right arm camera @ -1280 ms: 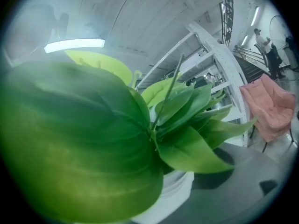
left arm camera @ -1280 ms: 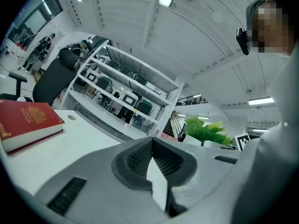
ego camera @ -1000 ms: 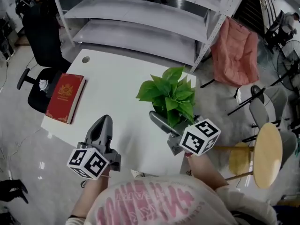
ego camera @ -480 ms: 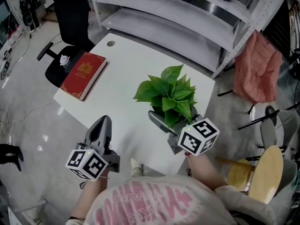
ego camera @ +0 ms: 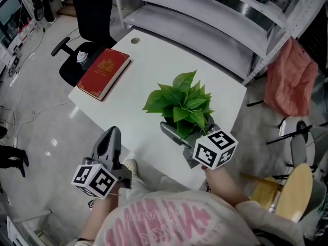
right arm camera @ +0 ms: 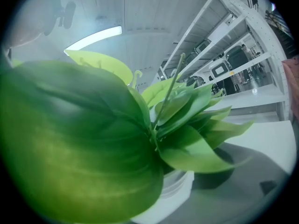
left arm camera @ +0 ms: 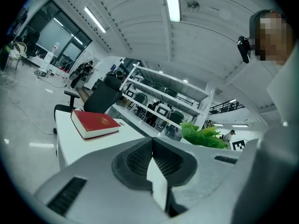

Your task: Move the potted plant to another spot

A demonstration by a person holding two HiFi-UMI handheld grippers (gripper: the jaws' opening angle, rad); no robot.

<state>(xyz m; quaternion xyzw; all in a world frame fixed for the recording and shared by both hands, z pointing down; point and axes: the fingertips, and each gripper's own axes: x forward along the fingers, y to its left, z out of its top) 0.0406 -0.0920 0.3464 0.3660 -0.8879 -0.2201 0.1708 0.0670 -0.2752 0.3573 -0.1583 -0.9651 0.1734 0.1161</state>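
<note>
The potted plant point(ego camera: 180, 104) stood toward the right side of the white table point(ego camera: 148, 55), right of the frame's centre in the head view, its broad green leaves spreading over the tips of the right gripper point(ego camera: 174, 132). That gripper reached in from the lower right, its marker cube just below the foliage. In the right gripper view the leaves point(right arm camera: 93, 139) filled most of the frame and hid one jaw. The white pot point(right arm camera: 175, 188) sat low in the middle against the grey inner face of the other jaw, so the jaws appeared clamped on the pot. Whether the pot rested on the table or hung just clear of it could not be told. The left gripper point(ego camera: 114, 133) hovered at the lower left of the head view, off the table's near edge, over the floor. Its own view showed the jaws pressed together with nothing between them point(left arm camera: 152, 148). A red book point(ego camera: 104, 73) lay flat near the table's left edge, well apart from the plant, and showed at left in the left gripper view point(left arm camera: 96, 123). A black office chair point(ego camera: 89, 24) stood at the upper left, and grey shelving point(ego camera: 205, 14) ran along the top.
</note>
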